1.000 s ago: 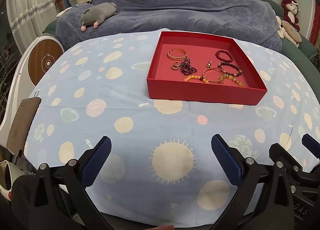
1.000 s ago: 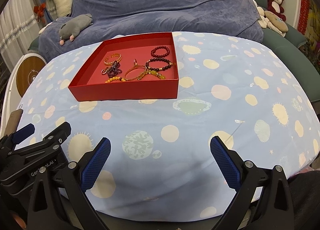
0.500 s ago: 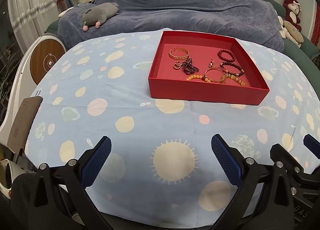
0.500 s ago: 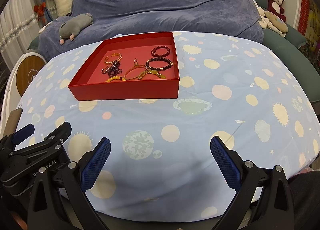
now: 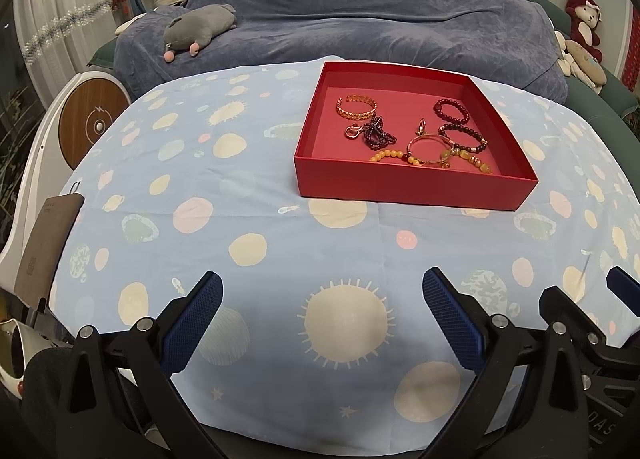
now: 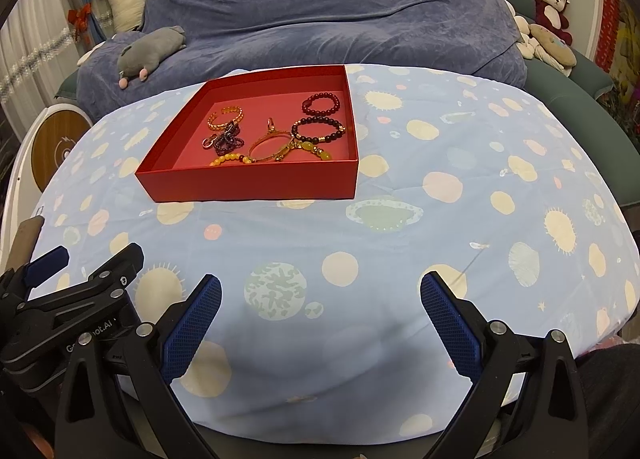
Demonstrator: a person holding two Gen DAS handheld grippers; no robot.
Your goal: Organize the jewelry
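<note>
Claws (image 5: 322, 319) agape, short of tray (image 5: 412, 183)

Right gripper (image 6: 320, 319) jaws wide apart, holding nothing, over the near edge of the tablecloth (image 6: 400, 219). Red tray (image 6: 256, 183) sits toward the far left, holding bracelets (image 6: 318, 129); possibly a ring, too small to confirm.

tray (image 5: 408, 183): matt card | tablecloth (image 5: 248, 195): printed cotton | bangle (image 5: 356, 106): shiny metal
</note>
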